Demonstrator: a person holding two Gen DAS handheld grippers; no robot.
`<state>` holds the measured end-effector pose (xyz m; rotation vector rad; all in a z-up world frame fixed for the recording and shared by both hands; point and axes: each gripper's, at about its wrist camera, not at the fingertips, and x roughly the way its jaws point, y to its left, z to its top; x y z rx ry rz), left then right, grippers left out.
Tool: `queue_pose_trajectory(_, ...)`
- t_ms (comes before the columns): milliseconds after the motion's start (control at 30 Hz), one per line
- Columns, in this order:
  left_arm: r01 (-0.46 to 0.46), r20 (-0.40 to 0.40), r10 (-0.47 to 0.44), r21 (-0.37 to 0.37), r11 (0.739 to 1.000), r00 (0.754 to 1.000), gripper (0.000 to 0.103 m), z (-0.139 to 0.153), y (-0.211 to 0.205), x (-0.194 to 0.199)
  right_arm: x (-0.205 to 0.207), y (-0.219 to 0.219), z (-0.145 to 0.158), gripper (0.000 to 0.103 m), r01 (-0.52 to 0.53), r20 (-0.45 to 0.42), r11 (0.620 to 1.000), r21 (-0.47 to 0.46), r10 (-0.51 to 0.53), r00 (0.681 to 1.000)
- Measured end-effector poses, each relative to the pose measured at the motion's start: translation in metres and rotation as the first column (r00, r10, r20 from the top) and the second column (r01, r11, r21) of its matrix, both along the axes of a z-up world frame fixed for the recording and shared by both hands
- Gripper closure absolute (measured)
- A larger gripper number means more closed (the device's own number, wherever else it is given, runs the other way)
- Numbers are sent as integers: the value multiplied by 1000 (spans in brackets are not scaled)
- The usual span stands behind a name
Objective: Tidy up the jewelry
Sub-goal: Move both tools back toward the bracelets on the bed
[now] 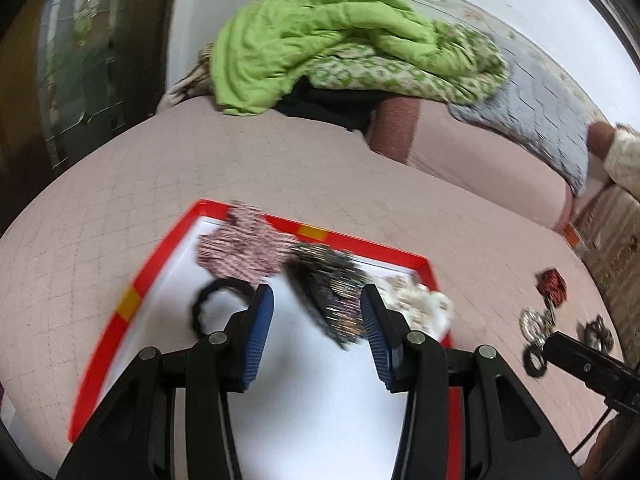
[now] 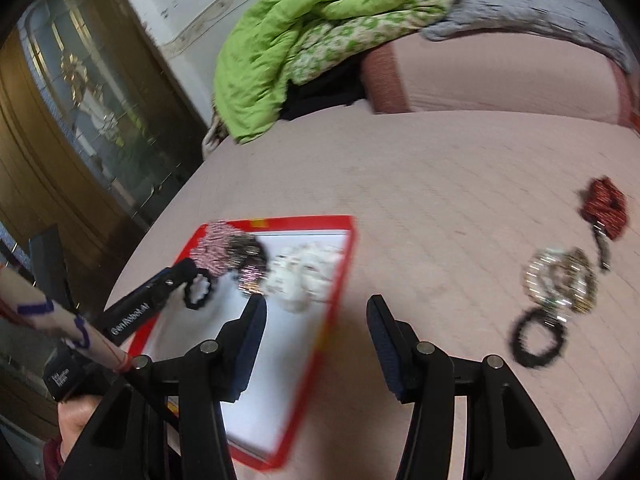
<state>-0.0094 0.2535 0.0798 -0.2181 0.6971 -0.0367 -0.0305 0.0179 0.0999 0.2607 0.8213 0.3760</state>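
Note:
A red-rimmed white tray [image 1: 168, 256] [image 2: 344, 264] lies on the pink bedspread. It holds a pink striped scrunchie [image 1: 240, 248] [image 2: 214, 248], a dark sequinned scrunchie [image 1: 328, 292] [image 2: 248, 256], a cream scrunchie [image 1: 416, 304] [image 2: 304, 276] and a black hair tie [image 1: 216, 304] [image 2: 198, 290]. My left gripper [image 1: 317, 292] hovers open over the tray, gripping nothing. My right gripper [image 2: 316, 300] stands open and empty above the tray's right edge. Right of the tray on the bedspread lie a red scrunchie [image 2: 604, 206] [image 1: 552, 284], sparkly bands [image 2: 560, 280] [image 1: 534, 322] and a black tie [image 2: 538, 338] [image 1: 534, 362].
A green quilt [image 1: 312, 40] [image 2: 288, 40], a pink pillow [image 1: 480, 160] and a grey blanket [image 1: 540, 120] are piled at the back of the bed. Dark wooden furniture [image 2: 80, 140] stands past the bed's left edge. A person's hand [image 2: 76, 424] holds the left gripper.

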Motion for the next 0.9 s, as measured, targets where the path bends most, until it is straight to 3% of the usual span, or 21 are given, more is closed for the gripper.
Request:
queue_pose_trajectory(200, 101, -1, -101, 37, 994, 995, 59, 12, -52, -11, -18, -58, -8, 47, 77, -17, 997, 21, -76, 997)
queue_pose_trajectory(433, 240, -33, -239, 16, 971, 970, 59, 23, -114, -23, -26, -143, -15, 46, 243, -29, 968, 60, -242, 970)
queue_pose_trajectory(667, 376, -83, -374, 9, 927, 924, 59, 24, -181, -28, -37, -215, -12, 46, 385, 1, 918, 95, -387, 922)
queue_pose_trajectory(900, 470, -184, -458, 25, 882, 870, 59, -3, -236, -19, -43, -247, -23, 46, 428, -45, 890, 157, -426, 904)
